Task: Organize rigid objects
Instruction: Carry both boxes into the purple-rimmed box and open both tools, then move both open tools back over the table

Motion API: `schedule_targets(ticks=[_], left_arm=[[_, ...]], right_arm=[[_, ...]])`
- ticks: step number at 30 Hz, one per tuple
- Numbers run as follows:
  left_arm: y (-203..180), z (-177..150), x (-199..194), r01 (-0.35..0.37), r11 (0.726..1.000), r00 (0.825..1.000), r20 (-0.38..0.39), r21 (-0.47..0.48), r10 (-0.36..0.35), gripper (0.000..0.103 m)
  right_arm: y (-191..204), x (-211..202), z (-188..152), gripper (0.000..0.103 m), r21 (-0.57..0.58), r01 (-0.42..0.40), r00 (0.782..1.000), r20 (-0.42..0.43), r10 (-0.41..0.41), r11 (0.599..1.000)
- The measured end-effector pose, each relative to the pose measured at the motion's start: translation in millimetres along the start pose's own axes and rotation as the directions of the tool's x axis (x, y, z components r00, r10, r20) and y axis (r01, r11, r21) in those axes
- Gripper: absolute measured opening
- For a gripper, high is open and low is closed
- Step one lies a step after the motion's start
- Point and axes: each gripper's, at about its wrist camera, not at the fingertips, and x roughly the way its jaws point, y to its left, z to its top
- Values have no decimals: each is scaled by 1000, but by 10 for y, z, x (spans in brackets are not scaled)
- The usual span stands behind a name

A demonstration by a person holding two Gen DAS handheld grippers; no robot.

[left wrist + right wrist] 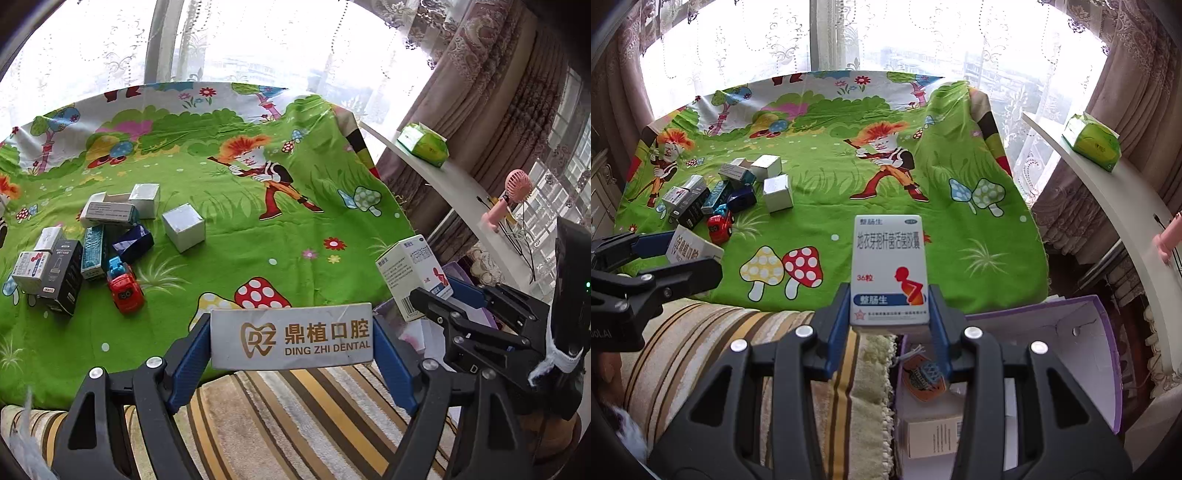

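Between the blue pads of the left gripper (291, 345) sits a white dental box (291, 336), pinched at both ends above the striped near edge. Over to the right, the right gripper (890, 306) clamps an upright white medicine box (889, 269), its lower edge hidden by the fingers, above an open purple-rimmed box (1086, 328) whose contents are partly cut off. Far left on the green cartoon cloth (258, 236) lies a jumble of small boxes (88, 236) and a red toy car (125, 288), labels too small to read.
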Motion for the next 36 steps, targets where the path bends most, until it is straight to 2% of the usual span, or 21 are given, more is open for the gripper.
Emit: schedule_targets(ticks=[7, 12, 16, 18, 20, 22, 24, 29, 32, 36], left_arm=[[-622, -4, 92, 79, 984, 997, -20, 158, -77, 83], [-932, -24, 173, 134, 967, 991, -54, 218, -126, 83], [-1130, -40, 246, 204, 947, 978, -93, 250, -186, 83], [-1188, -47, 279, 234, 938, 971, -111, 256, -211, 84], [-1197, -50, 305, 238, 938, 969, -123, 252, -213, 84], [-1170, -51, 309, 216, 946, 974, -121, 243, -191, 84], [-1124, -33, 289, 164, 958, 984, -106, 237, -142, 84], [-966, 30, 163, 42, 967, 999, -9, 252, -41, 84], [-819, 90, 13, -9, 969, 996, 93, 246, -15, 84], [-607, 165, -168, -102, 956, 978, 203, 273, 47, 84]], right_arm=[[-601, -138, -238, 44, 109, 87, 996, -11, -86, 990], [-910, -197, -348, 45, 173, 114, 993, -21, -112, 978], [-1038, -224, -382, 46, 210, 134, 991, -27, -131, 968], [-1076, -244, -388, 54, 234, 129, 992, -18, -128, 964], [-1095, -284, -387, 71, 253, 122, 992, 5, -128, 960], [-1081, -321, -365, 77, 251, 123, 991, 24, -133, 960], [-1037, -345, -330, 78, 245, 118, 991, 38, -131, 962], [-889, -371, -244, 85, 226, 116, 989, 60, -133, 967], [-824, -405, -177, 88, 249, 101, 988, 89, -126, 963], [-650, -427, -74, 88, 210, 92, 981, 145, -125, 973]])
